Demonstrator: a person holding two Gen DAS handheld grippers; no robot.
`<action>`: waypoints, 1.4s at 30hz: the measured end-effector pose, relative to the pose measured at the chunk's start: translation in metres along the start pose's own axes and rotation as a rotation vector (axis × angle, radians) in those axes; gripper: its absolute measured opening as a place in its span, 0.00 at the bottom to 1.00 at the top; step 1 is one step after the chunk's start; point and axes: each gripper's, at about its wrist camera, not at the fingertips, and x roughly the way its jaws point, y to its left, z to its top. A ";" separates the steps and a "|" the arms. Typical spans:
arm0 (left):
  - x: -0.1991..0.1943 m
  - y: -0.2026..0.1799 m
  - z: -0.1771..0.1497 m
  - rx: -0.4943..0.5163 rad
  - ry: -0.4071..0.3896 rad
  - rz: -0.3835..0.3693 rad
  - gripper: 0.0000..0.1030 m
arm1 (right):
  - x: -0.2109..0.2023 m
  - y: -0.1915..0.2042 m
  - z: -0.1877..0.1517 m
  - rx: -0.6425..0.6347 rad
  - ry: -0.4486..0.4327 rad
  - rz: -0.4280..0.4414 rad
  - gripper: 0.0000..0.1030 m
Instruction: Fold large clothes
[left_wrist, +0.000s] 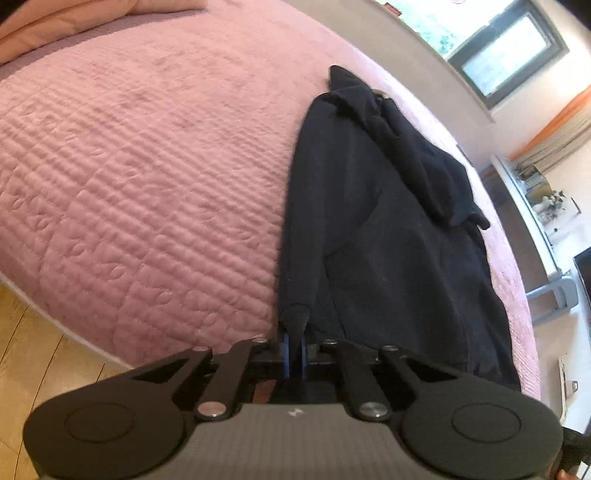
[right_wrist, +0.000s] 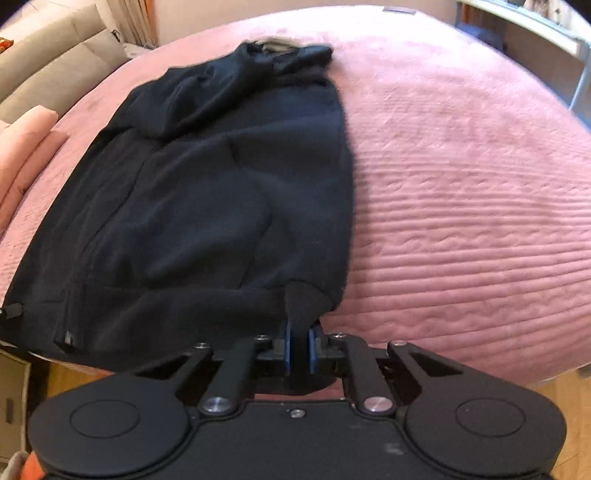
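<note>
A dark navy hooded jacket (left_wrist: 388, 229) lies lengthwise on a pink quilted bedspread (left_wrist: 147, 166), its hood at the far end. My left gripper (left_wrist: 294, 341) is shut on a corner of the jacket's near edge, on its left side. In the right wrist view the jacket (right_wrist: 207, 192) spreads to the left, its zipper end near the bed's front edge. My right gripper (right_wrist: 300, 345) is shut on a bunched corner of the jacket's near edge, on its right side.
The pink bedspread (right_wrist: 461, 203) extends wide beside the jacket. A folded peach blanket (right_wrist: 22, 155) lies at the left. Wooden floor (left_wrist: 33, 354) lies below the bed edge. A grey headboard (right_wrist: 55, 62), a window (left_wrist: 509, 55) and a shelf (left_wrist: 532, 206) stand beyond.
</note>
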 end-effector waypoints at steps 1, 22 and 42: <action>0.001 0.002 0.000 0.005 0.000 0.012 0.06 | 0.001 -0.003 -0.002 0.001 0.004 -0.031 0.05; 0.025 -0.014 -0.010 0.054 0.025 -0.040 0.53 | 0.028 -0.014 -0.010 0.109 0.010 0.021 0.67; -0.003 -0.072 0.145 -0.064 -0.284 -0.336 0.07 | -0.024 -0.001 0.169 0.110 -0.366 0.167 0.08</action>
